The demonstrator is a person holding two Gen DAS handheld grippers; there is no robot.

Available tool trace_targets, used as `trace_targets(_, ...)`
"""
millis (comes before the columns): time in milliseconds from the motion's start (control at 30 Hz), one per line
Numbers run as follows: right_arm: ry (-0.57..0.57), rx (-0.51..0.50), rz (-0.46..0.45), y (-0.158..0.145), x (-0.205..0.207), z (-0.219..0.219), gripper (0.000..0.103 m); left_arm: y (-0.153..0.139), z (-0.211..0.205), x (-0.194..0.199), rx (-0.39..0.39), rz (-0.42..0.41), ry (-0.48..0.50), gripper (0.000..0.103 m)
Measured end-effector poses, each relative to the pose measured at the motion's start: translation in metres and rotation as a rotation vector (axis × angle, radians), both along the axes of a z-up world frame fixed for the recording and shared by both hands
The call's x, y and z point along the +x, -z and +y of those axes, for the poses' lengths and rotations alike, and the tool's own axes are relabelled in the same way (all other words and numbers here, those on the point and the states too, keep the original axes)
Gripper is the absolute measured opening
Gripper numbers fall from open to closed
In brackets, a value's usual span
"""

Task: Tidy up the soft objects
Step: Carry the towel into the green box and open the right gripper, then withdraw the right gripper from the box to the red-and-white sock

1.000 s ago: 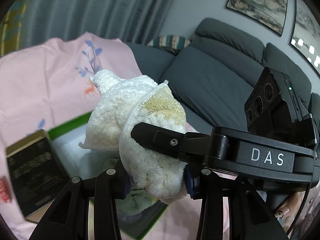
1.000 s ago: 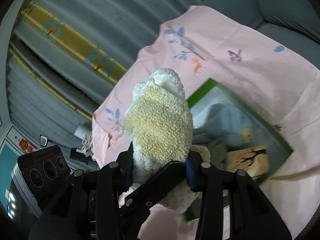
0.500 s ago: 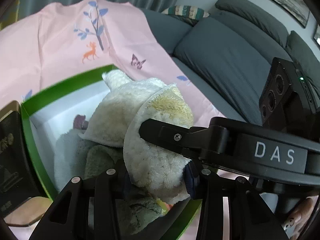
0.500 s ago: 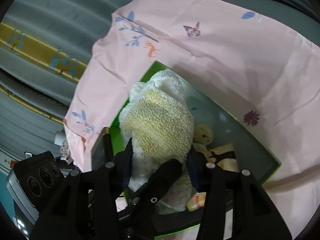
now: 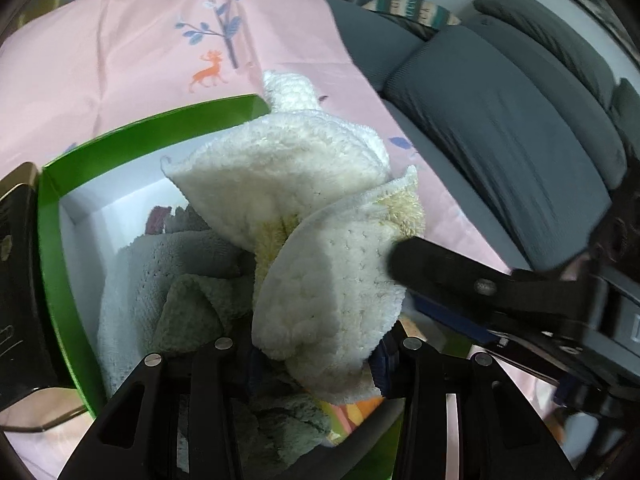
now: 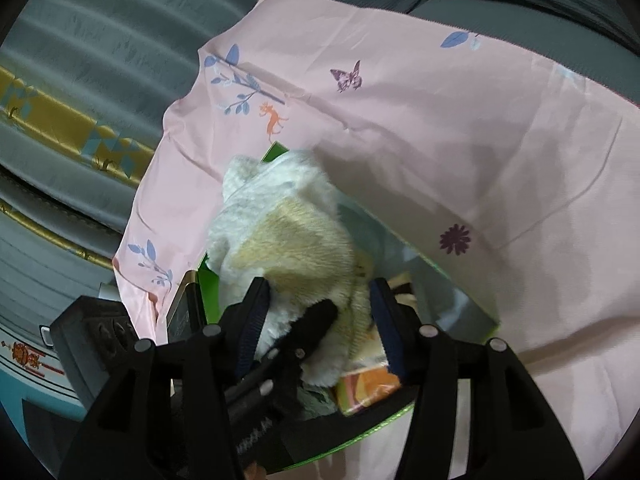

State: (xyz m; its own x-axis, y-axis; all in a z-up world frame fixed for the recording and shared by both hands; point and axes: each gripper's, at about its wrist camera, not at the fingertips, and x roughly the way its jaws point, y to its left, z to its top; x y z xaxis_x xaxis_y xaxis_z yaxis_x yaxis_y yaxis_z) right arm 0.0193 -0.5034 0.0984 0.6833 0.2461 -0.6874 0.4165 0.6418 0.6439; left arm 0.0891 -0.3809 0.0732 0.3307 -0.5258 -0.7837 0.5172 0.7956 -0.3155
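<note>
Cream, fluffy folded towel point(image 5: 320, 216) hangs over the green-rimmed box point(image 5: 52, 248) on the pink printed cloth point(image 5: 120, 60). The left gripper point(image 5: 316, 356) clenches its lower end between both pads. The right gripper point(image 6: 316, 320) stands released: the towel lies between its fingers point(image 6: 384, 320), right pad clear.

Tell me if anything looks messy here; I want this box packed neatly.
The fluffy cream-and-yellow towel is bunched, not folded, one corner poking above the green-rimmed box. The grey-green plush cloths under it lie crumpled too. The left gripper pinches the towel; the right gripper is slack around it.
</note>
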Motion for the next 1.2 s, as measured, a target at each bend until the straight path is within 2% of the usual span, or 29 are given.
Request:
trace_targets(100, 0.009, -0.026, -0.020, -0.003, -0.001, -0.002, 0.033, 0.000, 0.001, 0.003, 0.011, -0.003, -0.028, 0.043)
trace_targets(367, -0.041, 0.006, -0.045, 0.002, 0.014, 0.009, 0.034, 0.006, 0.005, 0.007, 0.025, 0.021, -0.092, 0.043)
trace_targets(467, -0.050, 0.037, -0.029, 0.011, 0.023, 0.011, 0.033, 0.009, 0.004, 0.011, 0.024, 0.042, -0.090, 0.046)
trace_targets(567, -0.060, 0.075, -0.020, 0.020, 0.031, 0.012, 0.034, 0.011, 0.005, 0.015, 0.029, 0.058, -0.095, 0.054)
trace_targets(833, -0.068, 0.085, -0.014, 0.019, 0.034, 0.015, 0.036, -0.001, 0.014, 0.006, 0.031, 0.036, -0.085, 0.060)
trace_targets(900, -0.062, 0.054, -0.016, 0.012, 0.030, 0.018, 0.038, -0.009, 0.018, -0.001, 0.040, 0.004, -0.076, 0.069)
trace_targets(1033, -0.053, 0.015, -0.030, 0.000, 0.019, 0.021, 0.045, -0.026, 0.030, -0.016, 0.046, -0.062, -0.083, 0.072)
trace_targets(1100, -0.047, -0.002, -0.040, -0.006, 0.013, 0.023, 0.053, -0.034, 0.042, -0.021, 0.033, -0.065, -0.100, 0.077)
trace_targets(1200, -0.038, -0.041, -0.063, -0.018, 0.002, 0.028, 0.062, -0.044, 0.057, -0.027, 0.022, -0.081, -0.114, 0.078)
